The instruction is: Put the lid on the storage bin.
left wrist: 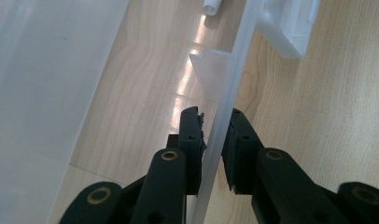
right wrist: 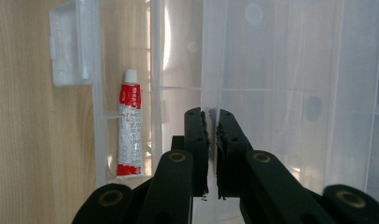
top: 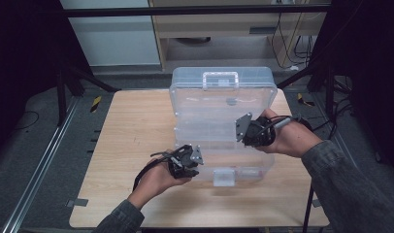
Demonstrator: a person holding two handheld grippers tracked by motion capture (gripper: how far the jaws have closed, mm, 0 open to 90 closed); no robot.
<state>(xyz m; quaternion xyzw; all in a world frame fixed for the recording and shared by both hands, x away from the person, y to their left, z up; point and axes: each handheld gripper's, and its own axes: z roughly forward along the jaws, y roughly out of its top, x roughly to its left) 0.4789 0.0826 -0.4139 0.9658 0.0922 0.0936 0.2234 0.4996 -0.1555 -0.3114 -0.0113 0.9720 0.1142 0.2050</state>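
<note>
Apparently the clear box on the table is gripped at its rim by the left gripper and by the nearly closed right gripper, its lid still unlatched.

A clear plastic organiser box lay on the wooden table; a red-and-white tube lay inside.
</note>
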